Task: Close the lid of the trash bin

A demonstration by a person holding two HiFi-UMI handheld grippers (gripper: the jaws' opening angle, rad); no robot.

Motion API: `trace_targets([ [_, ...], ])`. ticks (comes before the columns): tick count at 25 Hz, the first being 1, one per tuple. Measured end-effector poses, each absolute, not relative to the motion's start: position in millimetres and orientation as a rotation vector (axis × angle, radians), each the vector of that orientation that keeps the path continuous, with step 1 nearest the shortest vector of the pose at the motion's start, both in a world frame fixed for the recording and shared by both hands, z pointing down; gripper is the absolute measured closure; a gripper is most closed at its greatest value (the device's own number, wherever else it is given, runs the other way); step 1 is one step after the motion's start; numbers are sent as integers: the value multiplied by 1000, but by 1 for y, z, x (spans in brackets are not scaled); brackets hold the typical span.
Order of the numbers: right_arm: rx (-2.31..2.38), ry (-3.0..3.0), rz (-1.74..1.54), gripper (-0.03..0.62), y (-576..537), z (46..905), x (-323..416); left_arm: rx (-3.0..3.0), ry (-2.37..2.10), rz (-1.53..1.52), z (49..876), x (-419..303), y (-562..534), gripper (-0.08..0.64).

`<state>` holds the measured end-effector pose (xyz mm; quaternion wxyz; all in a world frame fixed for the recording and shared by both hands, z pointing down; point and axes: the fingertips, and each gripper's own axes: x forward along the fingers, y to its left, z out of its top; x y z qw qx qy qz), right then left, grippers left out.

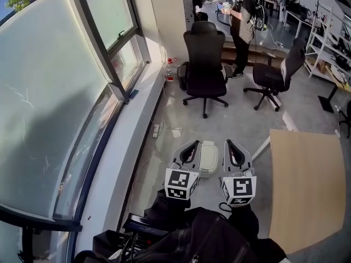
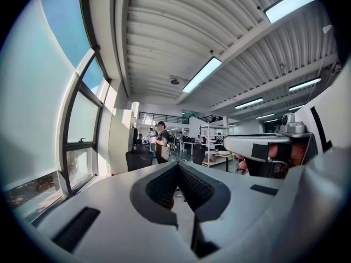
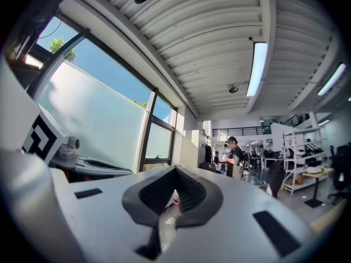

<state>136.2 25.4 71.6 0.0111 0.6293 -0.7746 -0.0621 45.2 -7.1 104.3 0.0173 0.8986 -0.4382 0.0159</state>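
You held both grippers level and side by side. The left gripper (image 1: 193, 143) had its jaws pressed together on nothing, and so did the right gripper (image 1: 229, 142). The trash bin (image 1: 208, 172) stood on the floor well below the jaws, in the gap between them, a shade nearer the left. Its long axis ran the way your jaws pointed. Its lid (image 1: 209, 154) already looked flat and shut, by my judgement.
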Motion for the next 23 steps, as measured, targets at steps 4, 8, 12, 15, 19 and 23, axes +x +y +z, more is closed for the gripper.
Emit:
trace_targets([
  [4,1964,-2419,-194,589,25,71,138,2790,-1358,55,106,47,-7,558],
  [8,1956,-2441,-225,589,28,66,135,2787,-1366,54,107,46,-7,560],
  [12,1971,-2454,-237,589,29,62,133,2796,-1364,41,105,45,-7,558],
  [15,1982,-2460,-233,589,30,61,133,2806,-1368,41,104,45,-6,560],
  [19,1991,-2457,-237,589,29,60,135,2804,-1372,50,104,45,-9,558],
  [23,2004,-2452,-232,589,30,58,138,2807,-1371,51,102,46,-8,558],
])
